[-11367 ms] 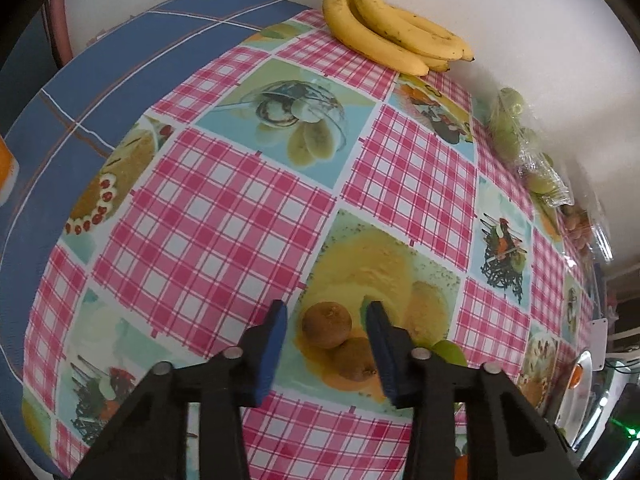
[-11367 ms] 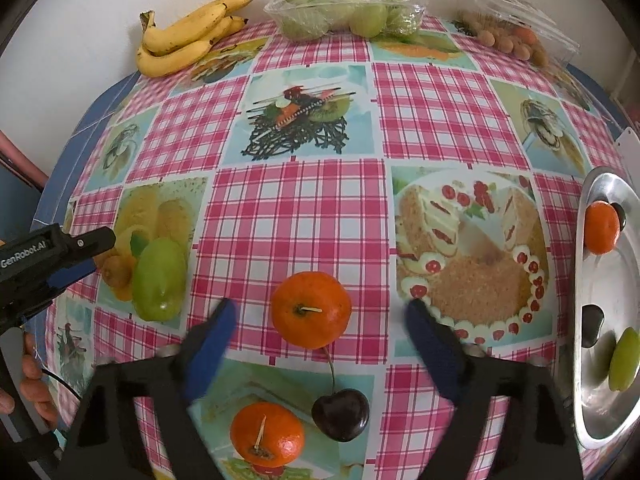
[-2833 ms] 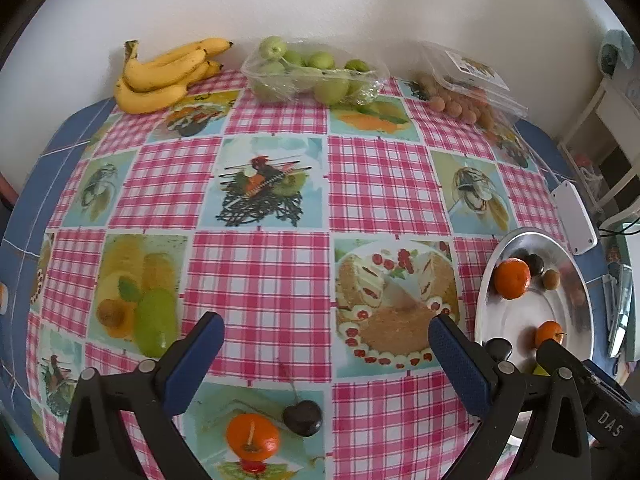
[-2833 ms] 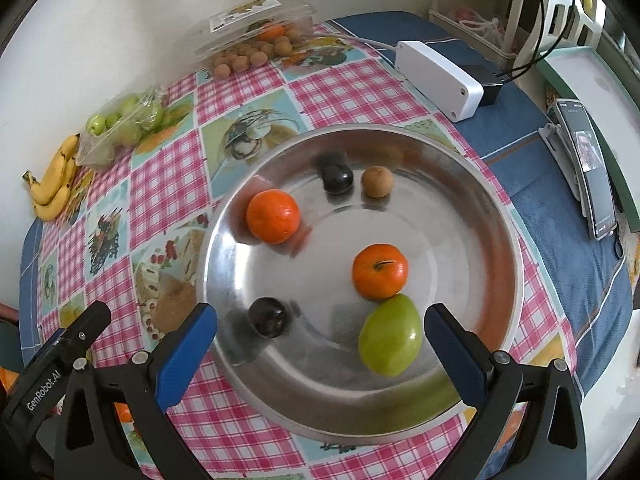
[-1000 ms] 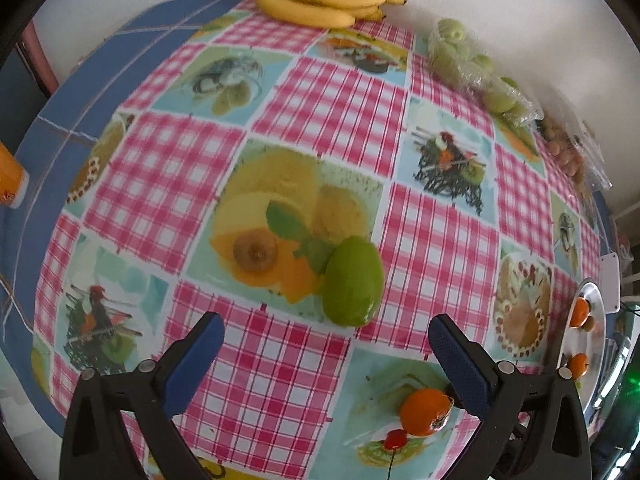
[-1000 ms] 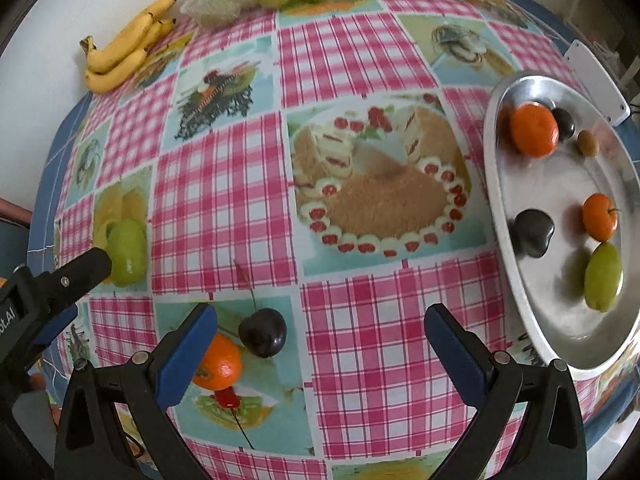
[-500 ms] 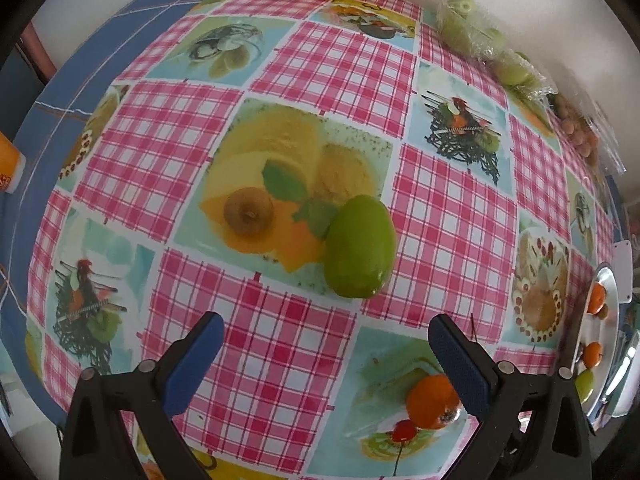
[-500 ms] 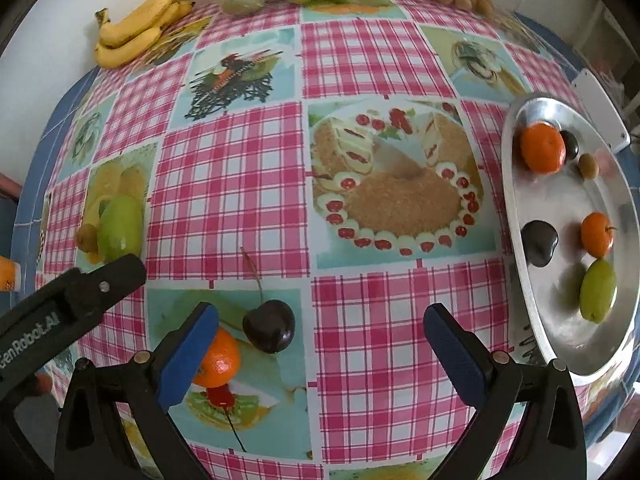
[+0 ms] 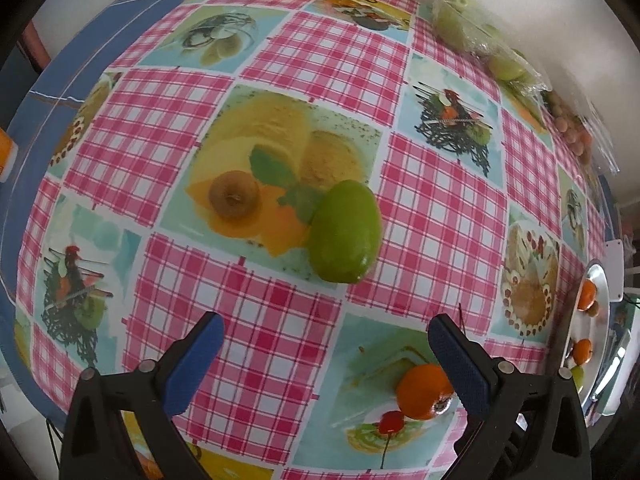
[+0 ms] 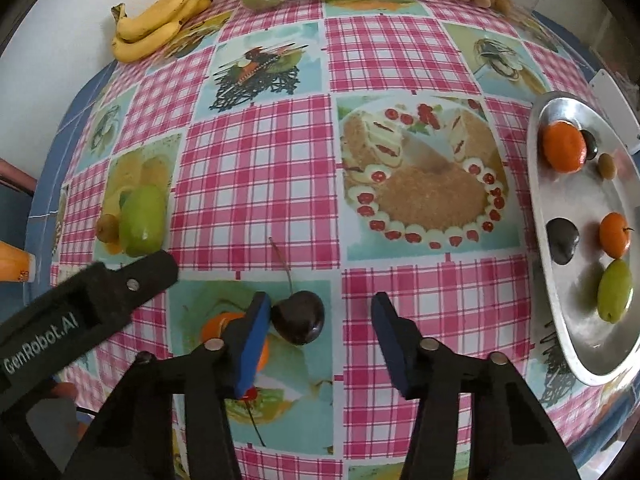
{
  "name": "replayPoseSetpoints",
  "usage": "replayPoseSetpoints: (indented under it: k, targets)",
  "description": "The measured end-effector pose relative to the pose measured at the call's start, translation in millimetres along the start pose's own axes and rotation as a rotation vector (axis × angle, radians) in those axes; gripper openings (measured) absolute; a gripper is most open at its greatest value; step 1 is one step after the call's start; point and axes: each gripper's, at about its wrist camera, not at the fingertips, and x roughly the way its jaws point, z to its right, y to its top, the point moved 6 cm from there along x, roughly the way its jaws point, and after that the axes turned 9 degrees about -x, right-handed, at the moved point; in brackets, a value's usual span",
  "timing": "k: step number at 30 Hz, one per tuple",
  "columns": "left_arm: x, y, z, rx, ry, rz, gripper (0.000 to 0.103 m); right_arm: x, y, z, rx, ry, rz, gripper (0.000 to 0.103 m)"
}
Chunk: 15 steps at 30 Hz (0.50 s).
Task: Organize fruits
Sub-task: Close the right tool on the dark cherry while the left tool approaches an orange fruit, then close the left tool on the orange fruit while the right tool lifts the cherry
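Mango [image 9: 345,232] at twelve o'clock of the spread, empty left claw [image 9: 326,354]; centre on it before squeezing. Right claw [image 10: 316,334] is closing on the cherry [image 10: 298,317], which hugs its nine o'clock pad: shift left, then carry to the tray [image 10: 576,272] at three o'clock.

I see a glossy dark cherry [image 10: 298,322] with a long thin stem lying on the checked tablecloth, an orange tangerine [image 10: 224,330] just beside it on its left, and well off to the left a green mango [image 9: 346,232] lying on its side next to a small brown kiwi [image 9: 235,199]. On the right, the shallow metal tray [image 10: 576,356] holds a large tangerine [image 10: 564,146], a smaller tangerine [image 10: 614,235], a second dark cherry [image 10: 562,240], a green mango [image 10: 615,290], a small brown kiwi [image 10: 607,165] and a dark fruit [image 10: 591,142] at the far end.
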Motion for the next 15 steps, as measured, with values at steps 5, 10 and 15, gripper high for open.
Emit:
replayPoseSetpoints:
  k: [5,10,15]
  targets:
    - [-2.3,-3.7,3.7,0.004,-0.004,-0.002,0.102,-0.9,1.9,-6.1,-0.005,0.051,0.006,0.034]
    - [-4.2,-7.3,7.9,0.017,-0.012,-0.009,0.102,-1.1,1.4,-10.4,-0.01,0.065,0.004,0.027]
    - [-6.4,-14.8,18.1,0.03,-0.02,-0.008,0.102,-7.4,0.0,-3.8,-0.006,0.065,0.008,0.027]
